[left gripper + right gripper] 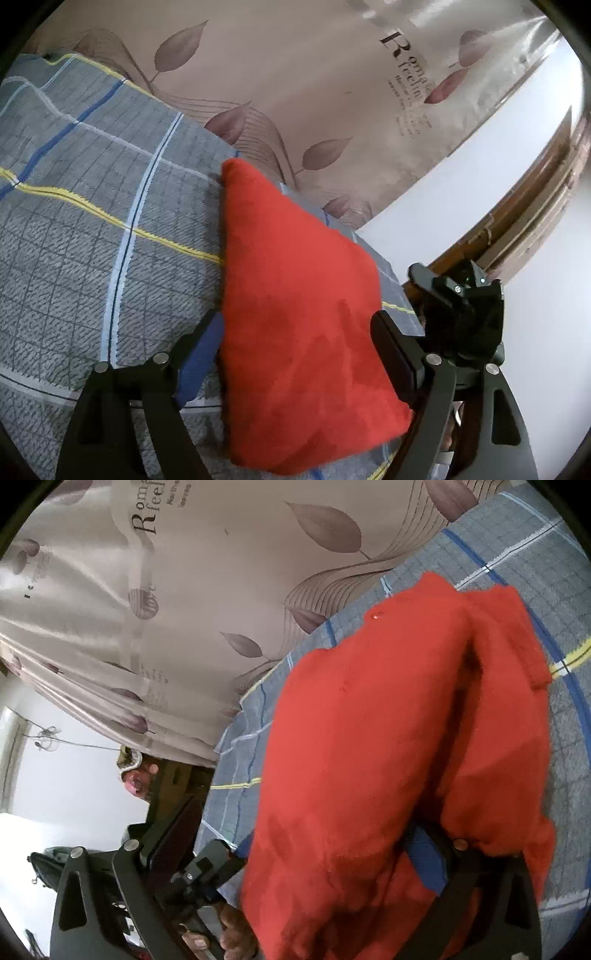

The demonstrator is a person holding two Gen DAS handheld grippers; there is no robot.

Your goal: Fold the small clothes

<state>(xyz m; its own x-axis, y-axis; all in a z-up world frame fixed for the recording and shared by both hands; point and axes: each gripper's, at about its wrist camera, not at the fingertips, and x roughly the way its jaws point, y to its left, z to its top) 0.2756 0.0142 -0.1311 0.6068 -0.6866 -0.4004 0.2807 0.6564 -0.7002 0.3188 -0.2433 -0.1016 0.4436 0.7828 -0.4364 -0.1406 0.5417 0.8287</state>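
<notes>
A small red fleece garment [295,314] lies folded on a grey plaid bedspread [92,221]. My left gripper [295,332] is open, its two fingers standing on either side of the garment's near end. The other gripper shows at the right of this view [461,306]. In the right wrist view the red garment [388,757] fills the frame close to the camera and drapes over my right gripper [295,849], hiding its right finger's tip. Its fingers stand wide apart; the left finger [173,834] is bare.
A beige curtain with leaf print and lettering [314,92] hangs behind the bed. A white wall [480,177] and a brown wooden frame [535,229] are at the right. The bedspread's edge [236,775] drops off toward the left in the right wrist view.
</notes>
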